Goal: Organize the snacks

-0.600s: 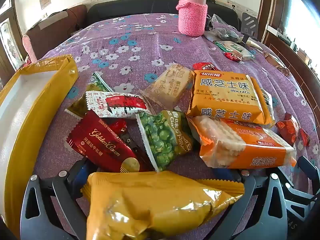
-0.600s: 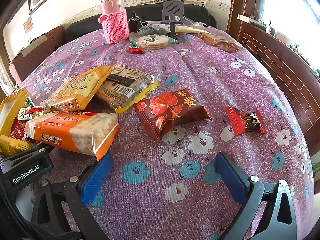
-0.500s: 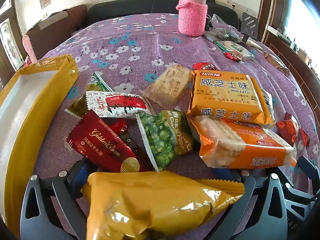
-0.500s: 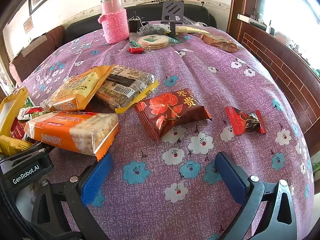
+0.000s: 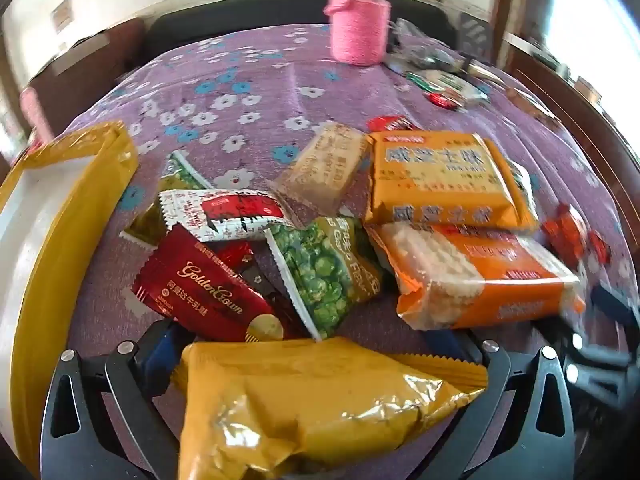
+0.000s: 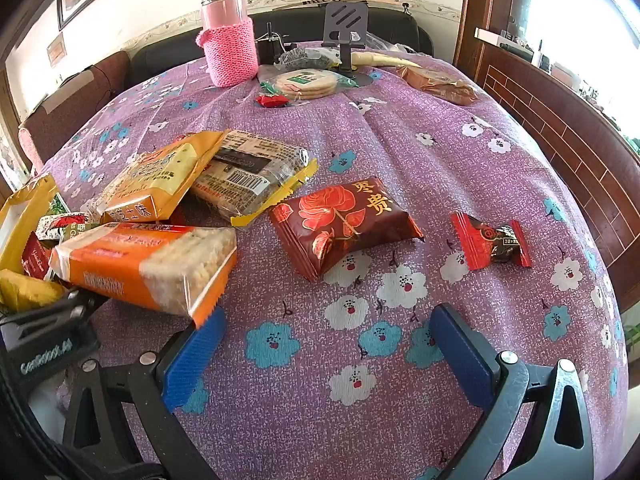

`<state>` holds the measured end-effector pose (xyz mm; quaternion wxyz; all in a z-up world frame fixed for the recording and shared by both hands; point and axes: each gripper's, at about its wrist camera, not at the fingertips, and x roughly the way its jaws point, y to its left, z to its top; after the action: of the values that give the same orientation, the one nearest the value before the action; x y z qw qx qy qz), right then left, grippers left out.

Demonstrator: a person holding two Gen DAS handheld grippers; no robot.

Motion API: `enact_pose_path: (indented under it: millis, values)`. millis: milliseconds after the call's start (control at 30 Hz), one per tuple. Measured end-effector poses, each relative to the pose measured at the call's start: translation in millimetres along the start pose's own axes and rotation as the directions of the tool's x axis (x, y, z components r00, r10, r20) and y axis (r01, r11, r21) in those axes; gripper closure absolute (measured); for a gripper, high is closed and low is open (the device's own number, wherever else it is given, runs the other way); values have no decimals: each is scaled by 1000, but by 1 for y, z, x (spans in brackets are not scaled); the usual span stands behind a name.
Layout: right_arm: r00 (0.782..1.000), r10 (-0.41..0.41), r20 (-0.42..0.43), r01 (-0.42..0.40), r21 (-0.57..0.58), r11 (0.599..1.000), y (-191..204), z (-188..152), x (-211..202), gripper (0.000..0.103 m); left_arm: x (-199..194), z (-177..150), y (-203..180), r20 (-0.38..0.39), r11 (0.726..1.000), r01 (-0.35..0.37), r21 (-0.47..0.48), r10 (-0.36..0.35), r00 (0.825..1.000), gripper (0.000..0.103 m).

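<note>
Snack packs lie heaped on the purple flowered cloth [image 5: 248,80]. A crumpled yellow bag [image 5: 320,400] rests between the wide-apart fingers of my left gripper [image 5: 304,344], and I cannot see the pads pressing on it. Just beyond it are a red GoldenCrown bar [image 5: 200,292], a green pea packet [image 5: 324,276], an orange rice-cracker pack [image 5: 480,280] and an orange biscuit pack [image 5: 440,176]. My right gripper [image 6: 324,320] is open over bare cloth with nothing between its fingers. Ahead of it are a dark red rose packet [image 6: 340,220] and a small red candy [image 6: 492,240].
A yellow box with a white inside [image 5: 52,240] stands at the left. At the far side are a bottle in a pink knitted sleeve [image 6: 230,52], a phone stand [image 6: 346,24], round crackers [image 6: 308,82] and a brown bag [image 6: 440,80]. A brick wall runs along the right.
The left wrist view has swung a little and is now blurred; the yellow bag stays between its fingers. The right gripper has not moved.
</note>
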<state>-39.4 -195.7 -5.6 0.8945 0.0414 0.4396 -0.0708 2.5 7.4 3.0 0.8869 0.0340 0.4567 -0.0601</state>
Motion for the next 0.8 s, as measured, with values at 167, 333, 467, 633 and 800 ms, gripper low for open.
enact_pose_path:
  millis: [167,333,467,633,800]
  values:
    - [1000,0,0,0,0,1000,0,0,0,0,-4,-5,13,6,999,26,24,-26,1000,0]
    - [1000,0,0,0,0,1000,0,0,0,0,-4,-7,10,6,1000,7,7,-7,1000,0]
    - [1000,0,0,0,0,1000,0,0,0,0,-4,-7,11,6,1000,9,6,-9,1000,0]
    - [1000,0,0,0,0,1000,0,0,0,0,-4,-7,11,5,1000,8,6,-8,1000,0]
    - [1000,0,0,0,0,1000,0,0,0,0,-4,-7,11,5,1000,8,7,-8,1000,0]
